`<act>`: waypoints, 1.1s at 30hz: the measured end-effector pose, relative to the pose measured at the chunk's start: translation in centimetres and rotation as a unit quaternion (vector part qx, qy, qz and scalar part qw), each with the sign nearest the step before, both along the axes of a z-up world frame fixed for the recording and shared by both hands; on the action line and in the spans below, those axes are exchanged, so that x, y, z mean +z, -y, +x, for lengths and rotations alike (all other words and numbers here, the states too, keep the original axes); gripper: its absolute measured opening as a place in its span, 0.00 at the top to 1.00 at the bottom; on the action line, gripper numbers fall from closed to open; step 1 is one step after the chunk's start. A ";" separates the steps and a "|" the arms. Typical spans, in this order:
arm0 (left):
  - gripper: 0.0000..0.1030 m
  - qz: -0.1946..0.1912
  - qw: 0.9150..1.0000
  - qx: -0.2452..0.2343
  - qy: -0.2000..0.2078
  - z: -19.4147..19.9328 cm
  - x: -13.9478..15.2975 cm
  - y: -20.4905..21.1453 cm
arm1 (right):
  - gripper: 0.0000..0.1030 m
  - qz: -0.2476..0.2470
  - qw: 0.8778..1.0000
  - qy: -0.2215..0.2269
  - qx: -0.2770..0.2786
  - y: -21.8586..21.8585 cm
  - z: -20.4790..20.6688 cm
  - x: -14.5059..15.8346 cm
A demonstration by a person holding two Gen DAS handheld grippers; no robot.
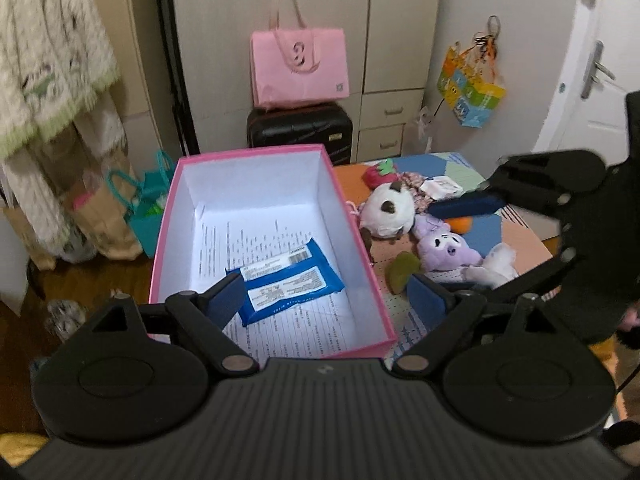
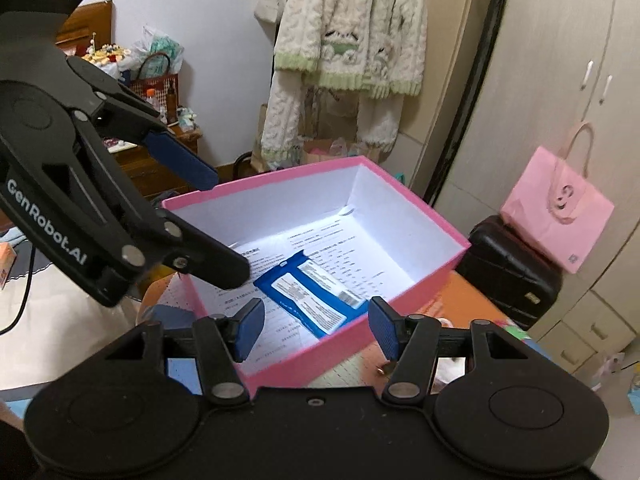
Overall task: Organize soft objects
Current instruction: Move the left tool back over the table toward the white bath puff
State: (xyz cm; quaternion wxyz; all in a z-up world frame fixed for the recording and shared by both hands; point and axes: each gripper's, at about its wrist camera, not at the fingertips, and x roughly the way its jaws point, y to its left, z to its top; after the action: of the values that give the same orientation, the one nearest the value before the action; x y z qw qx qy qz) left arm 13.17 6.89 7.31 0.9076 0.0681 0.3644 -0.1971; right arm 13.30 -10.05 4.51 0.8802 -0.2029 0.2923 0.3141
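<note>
The left gripper [image 1: 326, 298] hangs over the near end of the pink box [image 1: 362, 240], tilted down toward its white inside, its two blue-padded fingers spread wide with nothing between them. In the right wrist view the right gripper [image 2: 316, 330] sits low at the box's near wall, also pointing forward and down, fingers parted and empty. From the left wrist view it reaches in from the right side, above the toys on the desk [image 1: 520, 236].

A blue wipes packet [image 1: 286, 280] lies flat on the printed paper [image 1: 256, 240] lining the box floor, label up, toward the near end (its long side runs at a slant to the box walls).

The soft things lie in a cluster on the desk just right of the box: a white and brown plush cat [image 1: 386, 210] touching the box's outer wall, a purple plush toy [image 1: 448, 248] beside it, a white plush piece [image 1: 494, 266] against the purple one, a strawberry plush [image 1: 378, 174] farther back, and a small green pad [image 1: 402, 272] nearest the camera.

Behind the box a pink bag [image 1: 300, 66] rests on a black suitcase [image 1: 300, 130].
</note>
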 end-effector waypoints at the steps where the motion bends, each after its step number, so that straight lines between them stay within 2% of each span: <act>1: 0.13 0.002 1.000 -0.002 0.005 -0.6 0.1 0.3 | 0.36 0.006 1.000 0.013 -0.005 1.0 -0.8 0.2; 9: 0.13 0.017 0.999 -0.040 0.012 -3.6 0.5 3.2 | 0.35 0.026 0.999 0.026 -0.037 7.7 -5.0 0.4; 15: 0.13 0.018 0.996 -0.092 0.004 -5.1 -0.2 6.3 | 0.34 0.034 0.997 0.036 -0.065 11.7 -7.8 -0.3; 24: 0.13 0.046 0.988 -0.146 0.004 -5.7 -2.9 11.5 | 0.32 0.049 0.995 0.015 -0.088 15.1 -9.1 -3.0; 28: 0.13 0.046 0.986 -0.157 -0.015 -5.1 -4.4 13.1 | 0.32 0.055 0.994 0.001 -0.095 16.3 -9.2 -4.6; 33: 0.14 0.057 0.986 -0.154 -0.014 -4.2 -6.4 14.8 | 0.32 0.060 0.994 -0.010 -0.092 17.5 -8.9 -6.5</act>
State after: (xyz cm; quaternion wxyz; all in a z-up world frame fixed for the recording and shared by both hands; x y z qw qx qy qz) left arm 8.92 -7.93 0.96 0.8556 0.1722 0.3732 -0.3147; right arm 4.36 -27.59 -1.96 0.9129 -0.1189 0.2994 0.2505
